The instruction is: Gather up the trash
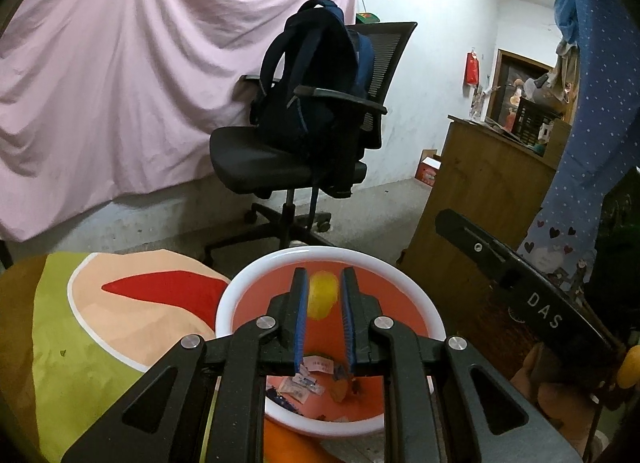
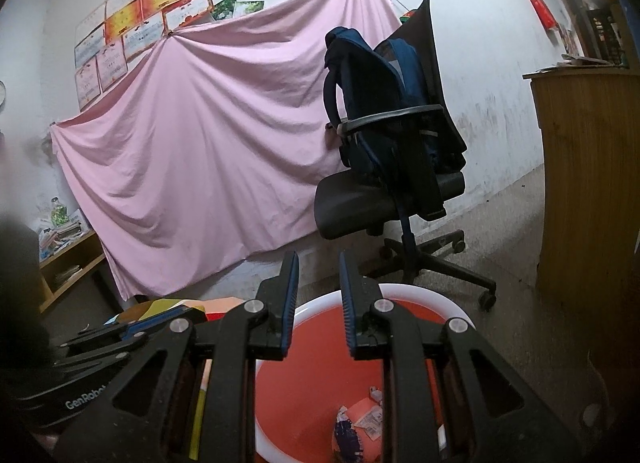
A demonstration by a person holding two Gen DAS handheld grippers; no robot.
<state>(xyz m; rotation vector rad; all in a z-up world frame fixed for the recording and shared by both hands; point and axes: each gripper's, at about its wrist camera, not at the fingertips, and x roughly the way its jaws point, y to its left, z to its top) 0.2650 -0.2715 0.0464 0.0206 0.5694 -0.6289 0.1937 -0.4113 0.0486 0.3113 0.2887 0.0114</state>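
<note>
Office chair (image 1: pixel 296 151) with backpack (image 1: pixel 316 75) stands behind the bin (image 1: pixel 240 295), seemingly apart.

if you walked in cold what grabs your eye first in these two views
The orange bin with its white rim fills the foreground of both views, wrappers lying at its bottom, and the left gripper holds a yellow object over it. Behind, a big pink sheet hangs across the wall. In front of it stands a black office chair with a dark blue backpack propped on its seat.
</note>
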